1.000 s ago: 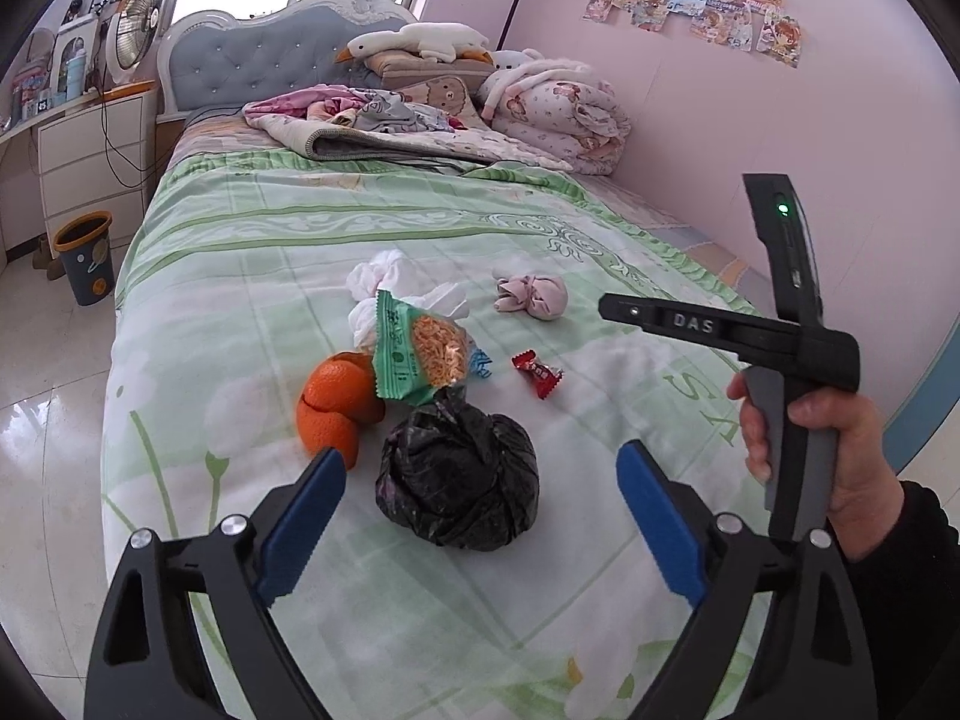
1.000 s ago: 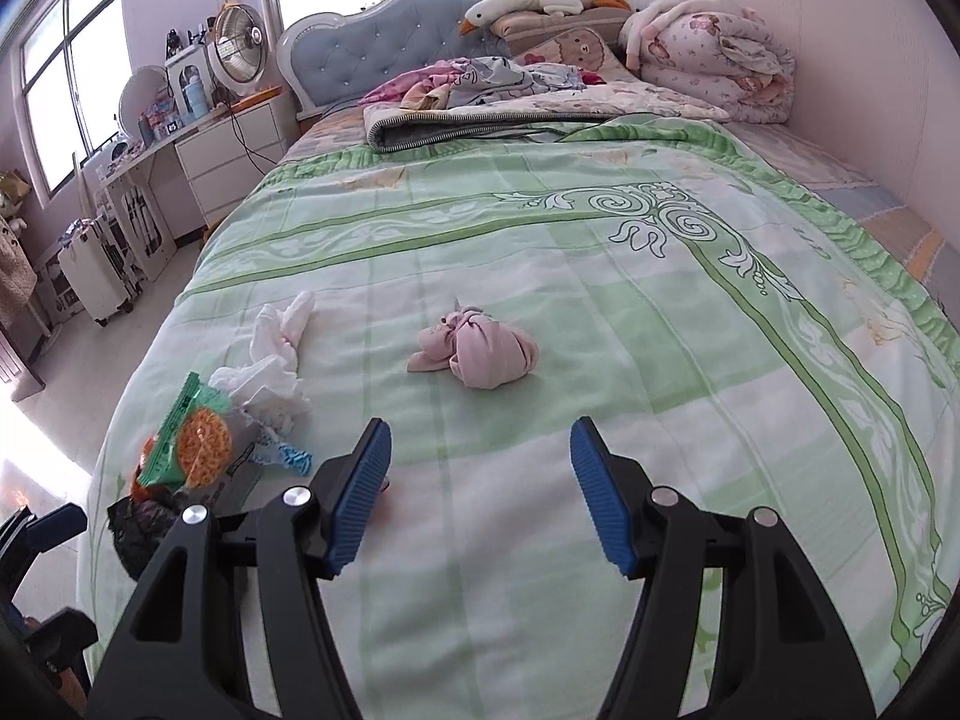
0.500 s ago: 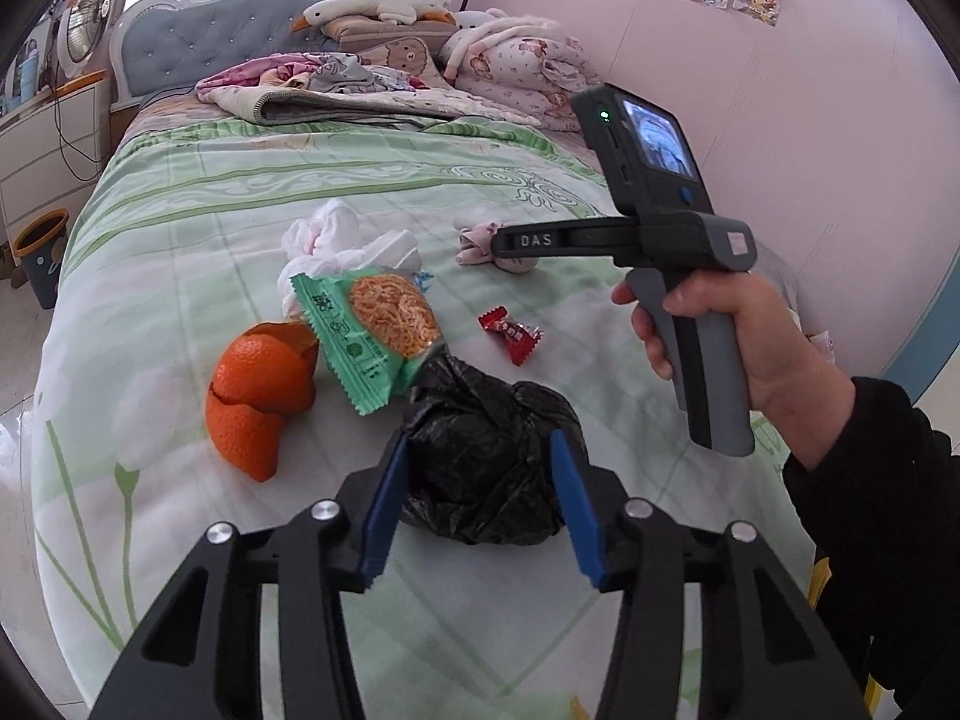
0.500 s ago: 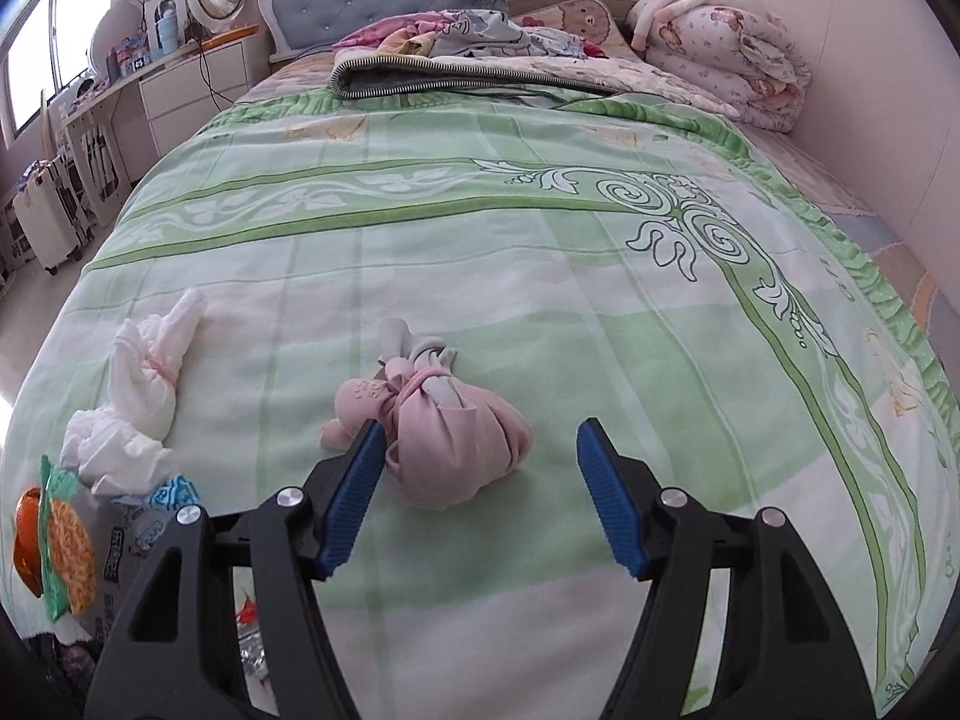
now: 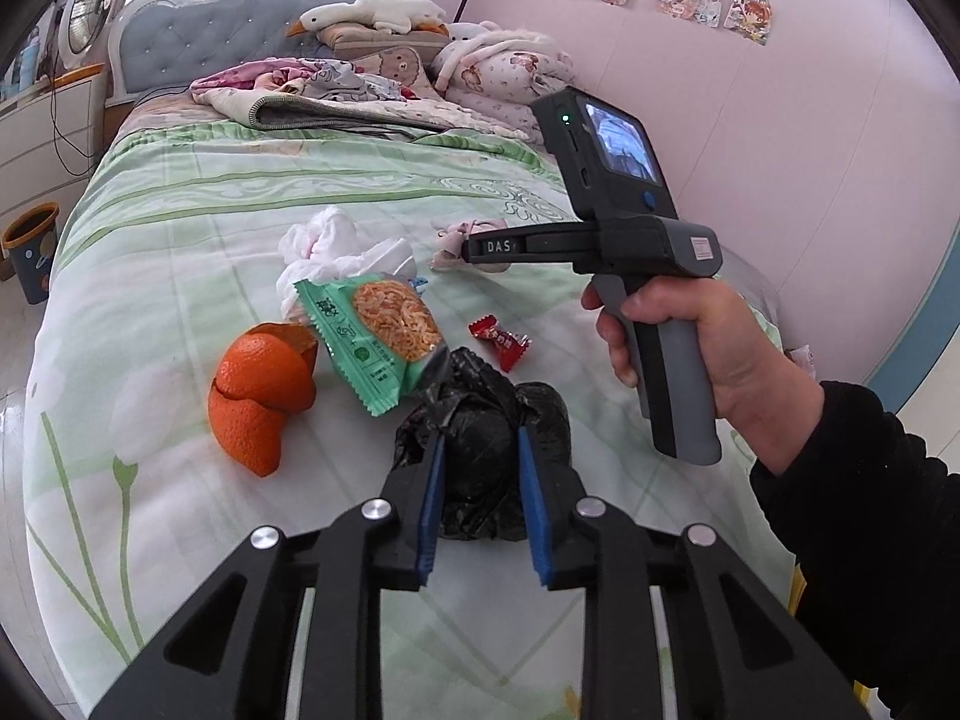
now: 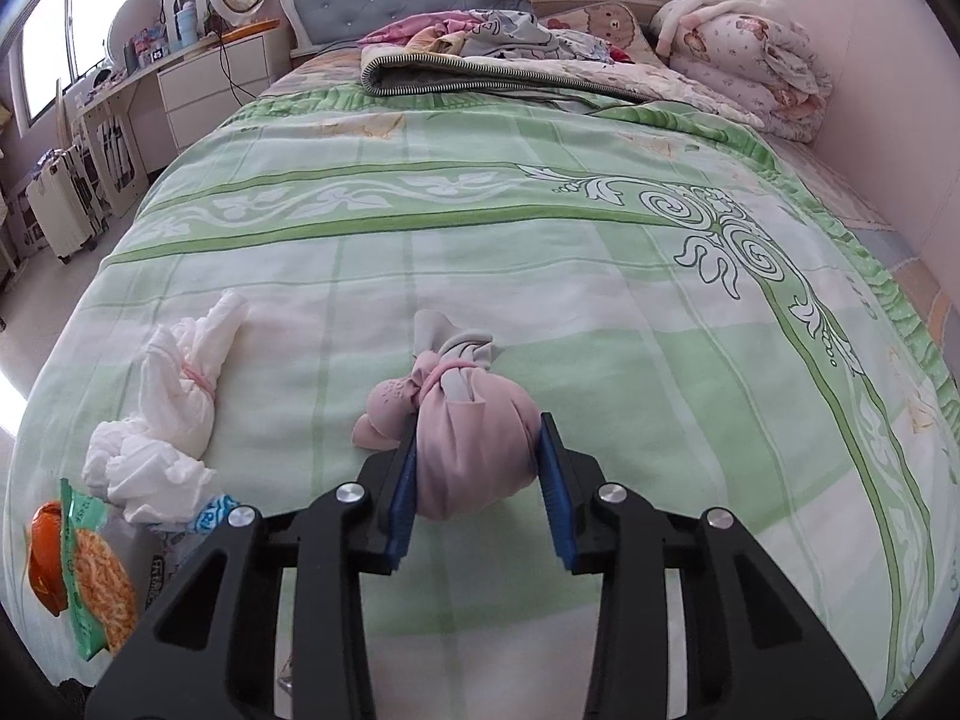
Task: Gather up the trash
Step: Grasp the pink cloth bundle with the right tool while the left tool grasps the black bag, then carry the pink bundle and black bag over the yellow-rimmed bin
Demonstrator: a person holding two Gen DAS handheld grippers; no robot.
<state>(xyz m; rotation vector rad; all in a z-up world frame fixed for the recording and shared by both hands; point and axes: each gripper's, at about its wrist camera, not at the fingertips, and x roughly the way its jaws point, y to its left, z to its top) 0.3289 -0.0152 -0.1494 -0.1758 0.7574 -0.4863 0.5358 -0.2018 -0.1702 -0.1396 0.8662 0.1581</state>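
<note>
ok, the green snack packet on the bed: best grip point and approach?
Take the green snack packet by its near-left crimped corner, coming low from the orange peel side. That corner looks free of the sheet, while the other near corner lies against the black bag, which sits between the left gripper pads.

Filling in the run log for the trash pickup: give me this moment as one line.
left hand-held gripper: just closed on crumpled black plastic bag | right hand-held gripper: just closed on tied pink cloth bundle | both on green bedsheet

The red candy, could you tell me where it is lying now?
In the left wrist view, the red candy lies on the green bedsheet, right of the snack packet, just beyond the black bag.
</note>
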